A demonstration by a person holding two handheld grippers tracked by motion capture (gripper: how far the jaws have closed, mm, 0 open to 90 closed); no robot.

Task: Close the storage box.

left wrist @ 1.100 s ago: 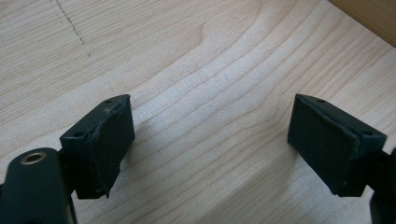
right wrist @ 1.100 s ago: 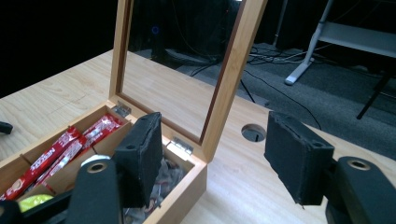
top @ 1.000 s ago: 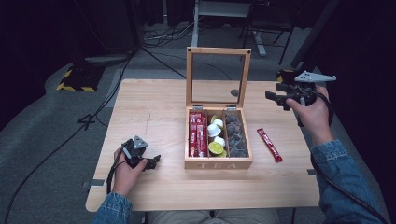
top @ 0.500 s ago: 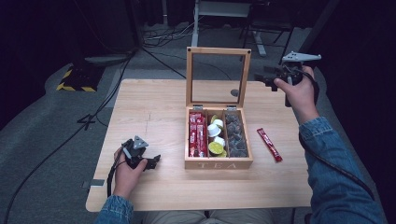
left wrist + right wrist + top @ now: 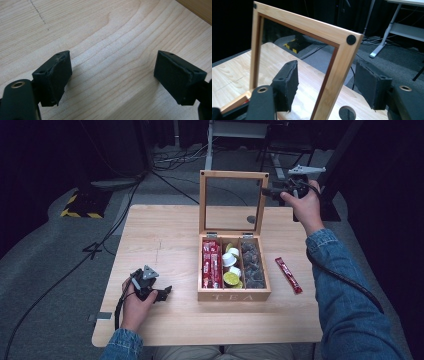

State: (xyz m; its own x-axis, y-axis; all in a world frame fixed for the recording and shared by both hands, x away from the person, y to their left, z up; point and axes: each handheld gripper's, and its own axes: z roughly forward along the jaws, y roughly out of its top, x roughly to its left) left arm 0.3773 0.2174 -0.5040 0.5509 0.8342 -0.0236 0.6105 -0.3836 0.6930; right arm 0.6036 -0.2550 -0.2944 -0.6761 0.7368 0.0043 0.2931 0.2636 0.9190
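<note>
A wooden tea box (image 5: 234, 295) stood mid-counter (image 5: 165, 240), its glass-paned lid (image 5: 232, 176) upright, front marked "TEA". The right claw (image 5: 325, 87) gaped wide astride the lid's side rail; the left claw (image 5: 112, 80) rested wide open.

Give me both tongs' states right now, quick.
Left tongs: open, holding nothing, low over the light wooden table.
Right tongs: open, jaws either side of the wooden tea box's upright glass-paned lid, not clamped.
</note>
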